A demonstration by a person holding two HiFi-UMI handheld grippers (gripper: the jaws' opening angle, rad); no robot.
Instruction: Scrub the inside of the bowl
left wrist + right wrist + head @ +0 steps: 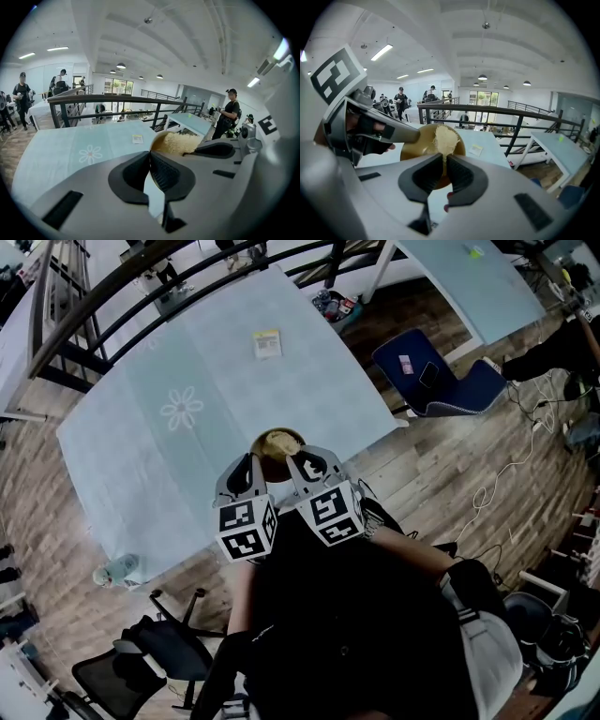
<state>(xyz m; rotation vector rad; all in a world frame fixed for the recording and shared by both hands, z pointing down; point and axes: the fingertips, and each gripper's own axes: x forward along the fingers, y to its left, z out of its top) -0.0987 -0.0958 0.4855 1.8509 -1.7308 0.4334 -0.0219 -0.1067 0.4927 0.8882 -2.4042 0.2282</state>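
A golden bowl [278,442] is at the near edge of the pale blue table [187,456], tipped up between my two grippers. My left gripper [253,465] is shut on the bowl's rim [155,141], which runs in between its jaws. My right gripper [300,463] is shut on a pale yellow scrubber [445,138] that presses against the inside of the bowl [412,145]. From the left gripper view the scrubber [180,143] fills the bowl's mouth. The bowl's bottom is hidden by the scrubber and the jaws.
A small yellow card [267,343] lies on the tablecloth further back, near a printed flower [181,409]. A small bottle-like thing [117,570] sits at the table's near left corner. A blue chair [441,381] stands to the right, a black chair [141,652] near left. A dark railing [141,296] runs behind the table.
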